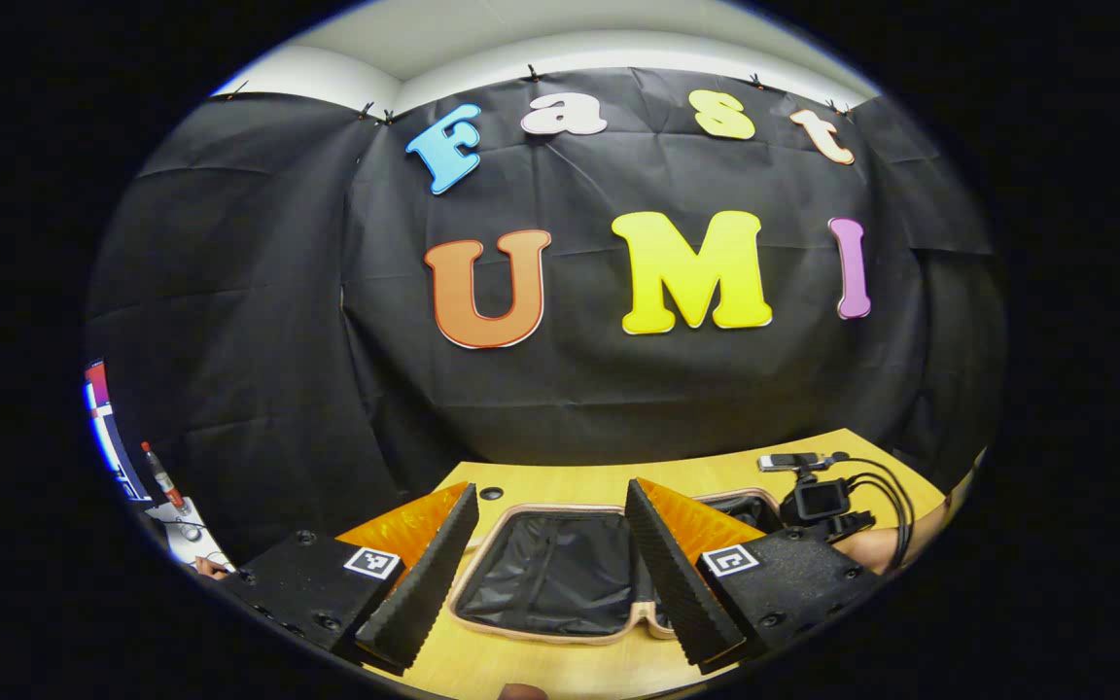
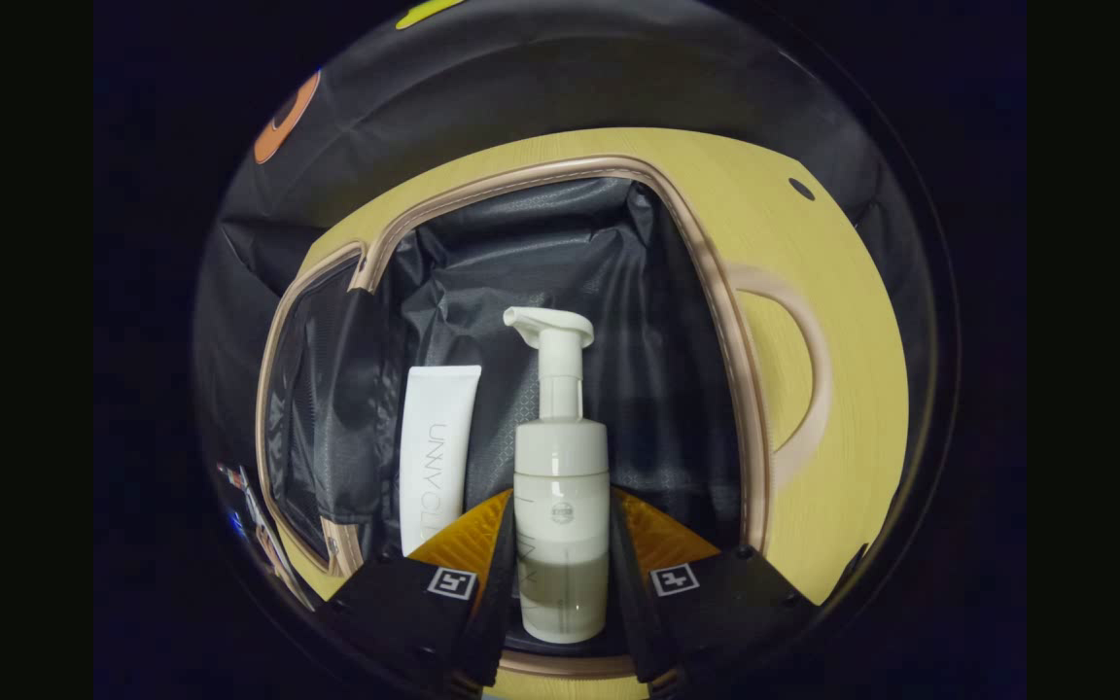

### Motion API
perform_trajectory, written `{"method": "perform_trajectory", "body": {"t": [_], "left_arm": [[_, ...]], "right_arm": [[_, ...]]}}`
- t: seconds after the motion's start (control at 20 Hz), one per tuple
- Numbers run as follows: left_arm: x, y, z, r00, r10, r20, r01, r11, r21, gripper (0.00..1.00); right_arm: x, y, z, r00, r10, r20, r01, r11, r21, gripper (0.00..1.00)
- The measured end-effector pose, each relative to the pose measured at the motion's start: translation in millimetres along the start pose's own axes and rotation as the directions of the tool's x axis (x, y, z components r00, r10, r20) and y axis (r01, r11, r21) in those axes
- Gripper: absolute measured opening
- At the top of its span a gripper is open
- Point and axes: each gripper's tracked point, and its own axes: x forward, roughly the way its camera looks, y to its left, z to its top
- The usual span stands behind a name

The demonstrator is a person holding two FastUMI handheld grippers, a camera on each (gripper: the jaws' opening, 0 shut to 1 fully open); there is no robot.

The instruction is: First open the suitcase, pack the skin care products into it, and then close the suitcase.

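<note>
Right claw (image 2: 560, 569) clamped on white pump bottle (image 2: 561, 506), held over open black-lined suitcase with tan rim (image 2: 716, 292) on yellow wooden surface (image 2: 852, 321). White tube (image 2: 436, 457) lying inside, beside bottle. Left claw (image 1: 550, 574) spread apart, empty, above suitcase.

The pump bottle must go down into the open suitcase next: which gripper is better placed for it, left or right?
Right. The right gripper is shut on the pump bottle, above the suitcase lining, beside the white tube. The left gripper is open, holds nothing and is back from the case.
</note>
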Motion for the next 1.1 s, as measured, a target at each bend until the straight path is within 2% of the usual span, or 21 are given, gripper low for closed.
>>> {"method": "perform_trajectory", "body": {"t": [0.2,0.3,0.45,0.5,0.65,0.75,0.9,0.95,1.0,1.05,1.1], "left_arm": [[24,30,-5,0.999,0.039,-0.011,-0.039,0.999,-0.029,0.97],[40,48,-8,0.999,0.051,-0.014,-0.051,0.997,-0.065,0.96],[66,75,-28,0.996,0.058,-0.068,-0.067,0.989,-0.135,0.97],[75,85,-40,0.994,0.056,-0.098,-0.071,0.985,-0.157,0.96],[100,109,-75,0.984,0.022,-0.180,-0.062,0.974,-0.217,0.97],[110,120,-104,0.972,-0.011,-0.236,-0.051,0.966,-0.252,0.97],[126,138,-144,0.952,-0.045,-0.304,-0.058,0.946,-0.320,0.97],[132,146,-157,0.947,-0.038,-0.319,-0.072,0.942,-0.327,0.97],[139,156,-171,0.939,-0.032,-0.342,-0.092,0.936,-0.340,0.97],[147,159,-183,0.931,-0.048,-0.362,-0.100,0.920,-0.379,0.96],[151,163,-195,0.919,-0.069,-0.389,-0.112,0.898,-0.426,0.98]], "right_arm": [[0,3,0,1.000,0.014,0.007,-0.014,1.000,0.001,0.50],[-4,11,-3,0.999,0.050,0.003,-0.050,0.999,-0.010,0.55],[-22,10,-2,0.997,0.049,0.054,-0.046,0.997,-0.060,0.86],[-33,10,0,0.995,0.060,0.079,-0.054,0.996,-0.077,0.82],[-78,9,18,0.975,0.102,0.200,-0.070,0.985,-0.159,0.78],[-119,-1,38,0.931,0.123,0.344,-0.042,0.971,-0.234,0.82],[-190,-17,63,0.819,0.170,0.549,0.006,0.953,-0.304,0.82],[-210,-23,67,0.782,0.179,0.597,0.024,0.949,-0.315,0.77],[-230,-29,69,0.755,0.186,0.628,0.035,0.946,-0.322,0.82],[-251,-37,69,0.729,0.191,0.657,0.039,0.947,-0.319,0.77],[-271,-41,70,0.702,0.199,0.684,0.042,0.947,-0.318,0.78]]}}
